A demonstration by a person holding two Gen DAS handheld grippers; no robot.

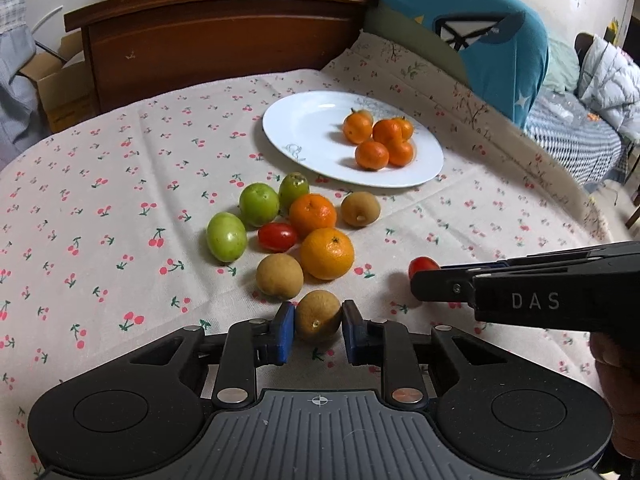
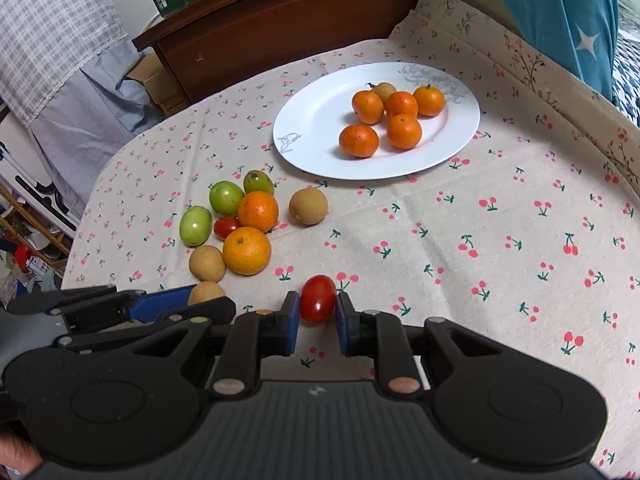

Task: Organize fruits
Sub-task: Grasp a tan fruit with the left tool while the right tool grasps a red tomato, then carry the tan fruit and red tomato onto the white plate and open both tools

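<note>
Counted seven oranges (image 2: 247,250): five on the single white plate (image 2: 308,128) beyond both tongs, two ahead of the left tongs (image 1: 318,332). Counted three green fruits (image 1: 226,237) there too. Counted four brown fruits (image 1: 318,316): one between the left pads, two just ahead, one plated. Counted two cherry tomatoes (image 2: 318,299): one between the right tongs (image 2: 318,320), one among the cluster.

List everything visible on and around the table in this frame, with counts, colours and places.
plate: 1, white, far centre of the table
small oranges: 5, orange, on the plate
tan fruit on plate: 1, behind the oranges
larger oranges: 2, orange, in the loose cluster
green fruits: 3, cluster's left side
loose tan fruits: 3, two free, one in the left tool
cherry tomatoes: 2, red, one in the cluster, one in the right tool
tablecloth: 1, cream, cherry print
headboard: 1, dark wood, behind the table
left tool: shut on a tan fruit
right tool: shut on a tomato
</note>
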